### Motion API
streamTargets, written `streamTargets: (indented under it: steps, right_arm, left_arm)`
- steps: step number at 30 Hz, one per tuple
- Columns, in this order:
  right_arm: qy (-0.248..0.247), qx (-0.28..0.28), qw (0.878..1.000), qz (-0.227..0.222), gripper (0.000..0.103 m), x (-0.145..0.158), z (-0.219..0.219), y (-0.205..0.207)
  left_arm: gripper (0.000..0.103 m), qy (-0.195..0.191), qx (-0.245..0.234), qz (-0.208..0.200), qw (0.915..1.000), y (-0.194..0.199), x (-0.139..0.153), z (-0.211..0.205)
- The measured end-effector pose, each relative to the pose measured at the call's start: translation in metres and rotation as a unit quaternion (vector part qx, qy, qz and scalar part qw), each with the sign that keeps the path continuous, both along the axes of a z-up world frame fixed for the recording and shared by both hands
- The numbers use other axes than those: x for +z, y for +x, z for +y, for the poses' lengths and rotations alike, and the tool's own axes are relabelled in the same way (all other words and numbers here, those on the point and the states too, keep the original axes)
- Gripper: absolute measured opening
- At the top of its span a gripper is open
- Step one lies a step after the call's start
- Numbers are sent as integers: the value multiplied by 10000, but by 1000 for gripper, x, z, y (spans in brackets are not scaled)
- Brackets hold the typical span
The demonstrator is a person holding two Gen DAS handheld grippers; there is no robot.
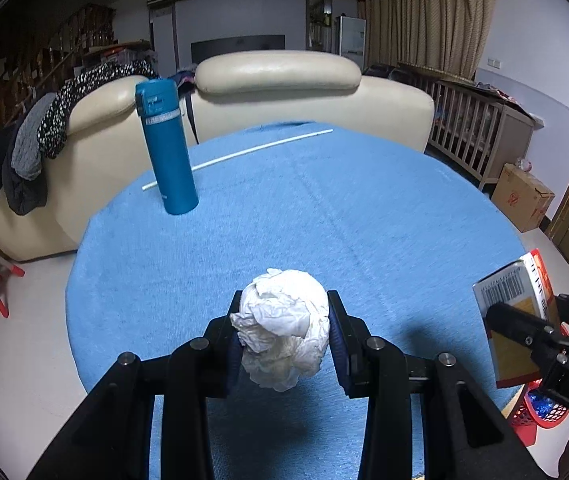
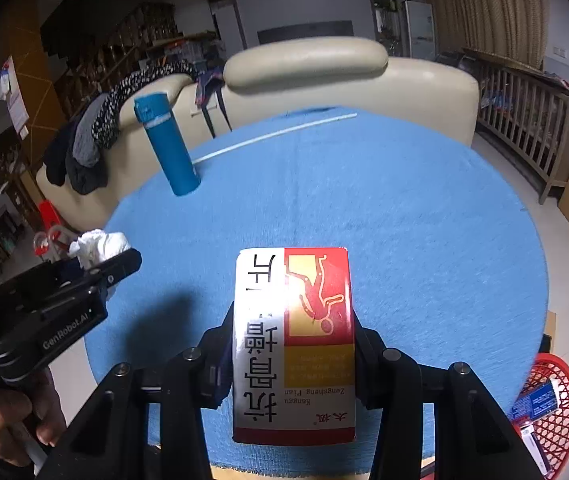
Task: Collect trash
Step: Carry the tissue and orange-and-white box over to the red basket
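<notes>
Left hand-held gripper (image 1: pixel 284 328) clamping tissue wad (image 1: pixel 282 328) (tilted down)

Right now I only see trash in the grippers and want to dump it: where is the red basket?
The red basket sits on the floor off the table's near right edge, lower right in the right wrist view.

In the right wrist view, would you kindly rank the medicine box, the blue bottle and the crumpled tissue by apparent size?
1. medicine box, largest, though nearest the camera.
2. blue bottle.
3. crumpled tissue, smallest, partly hidden by the left gripper.
</notes>
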State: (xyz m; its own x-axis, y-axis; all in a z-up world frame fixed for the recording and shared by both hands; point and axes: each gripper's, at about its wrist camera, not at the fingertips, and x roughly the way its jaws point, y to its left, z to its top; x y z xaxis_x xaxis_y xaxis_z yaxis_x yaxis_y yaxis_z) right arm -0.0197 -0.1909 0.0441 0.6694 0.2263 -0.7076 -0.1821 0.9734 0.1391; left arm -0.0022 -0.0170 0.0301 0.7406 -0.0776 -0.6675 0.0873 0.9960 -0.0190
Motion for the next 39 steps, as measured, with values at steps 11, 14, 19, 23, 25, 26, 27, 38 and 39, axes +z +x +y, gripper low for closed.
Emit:
streamTargets:
  steps: [11, 14, 19, 23, 25, 26, 27, 38, 39]
  right_arm:
    - [37, -125, 9991, -392, 49, 25, -11, -20]
    - [62, -178, 9988, -454, 49, 28, -16, -24]
    - [118, -285, 9983, -491, 49, 27, -27, -28]
    - [187, -395, 9978, -493, 49, 24, -39, -31]
    - [225, -453, 9975, -498, 49, 22, -46, -33]
    - [233, -476, 9973, -500, 49, 22, -49, -34]
    - [245, -505, 9972, -502, 49, 21, -53, -35]
    - [425, -954, 9937, -413, 49, 5, -105, -46]
    - [440, -1008, 9931, -408, 49, 3, -111, -48]
  left_arm:
    - [39, 77, -188, -198, 9996, -10, 15, -19]
    - [39, 101, -245, -195, 9995, -11, 14, -25]
    - [39, 170, -340, -158, 9992, -11, 11, -37]
    - [39, 237, -411, -143, 9988, -11, 10, -46]
    - [39, 277, -456, -136, 9985, -11, 10, -51]
    - [39, 292, -480, -131, 9983, -10, 9, -52]
    - [39, 311, -502, -125, 9982, -9, 9, -55]
    - [39, 580, -945, -23, 9938, -6, 1, -103]
    - [39, 607, -995, -10, 9932, -6, 0, -109]
